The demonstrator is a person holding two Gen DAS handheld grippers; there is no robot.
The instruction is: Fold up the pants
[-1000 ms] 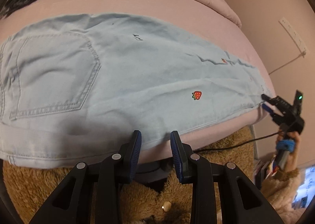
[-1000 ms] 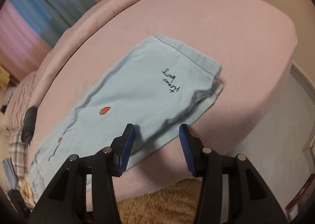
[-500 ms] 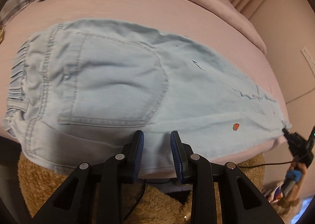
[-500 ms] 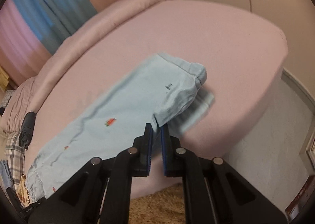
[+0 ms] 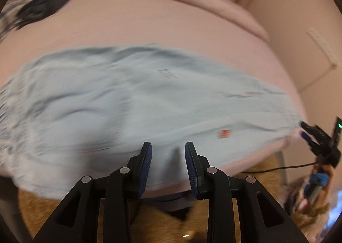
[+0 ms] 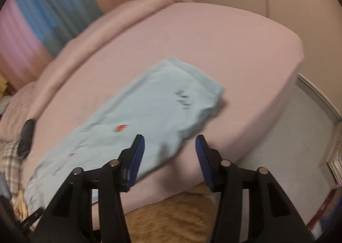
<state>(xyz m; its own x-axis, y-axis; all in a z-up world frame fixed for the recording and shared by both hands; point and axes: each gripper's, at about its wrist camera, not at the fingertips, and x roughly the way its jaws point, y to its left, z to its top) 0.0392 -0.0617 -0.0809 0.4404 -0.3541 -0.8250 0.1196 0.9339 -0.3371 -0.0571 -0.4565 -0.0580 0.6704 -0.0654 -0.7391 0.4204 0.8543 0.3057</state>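
Observation:
Light blue denim pants (image 5: 132, 104) with small strawberry patches lie folded lengthwise along the near edge of the pink bed (image 5: 149, 27). My left gripper (image 5: 168, 164) is open and empty, just before the pants' near edge at mid-length. In the right wrist view the leg end of the pants (image 6: 162, 110) lies flat on the bed (image 6: 245, 55). My right gripper (image 6: 170, 157) is open and empty, its fingers on either side of the near hem corner. The right gripper also shows in the left wrist view (image 5: 307, 134) at the leg end. Both views are motion blurred.
A dark garment (image 5: 44, 8) and plaid cloth (image 6: 10, 161) lie at the far waistband end of the bed. A brown fuzzy rug (image 6: 171, 217) lies below the bed edge. A cable (image 5: 277, 168) runs along the floor. A wall (image 5: 303, 18) stands to the right.
My right gripper, shut on the lifted hem corner half a second ago, has opened and the leg end lies flat again. My left gripper has swung back right along the pants, still open.

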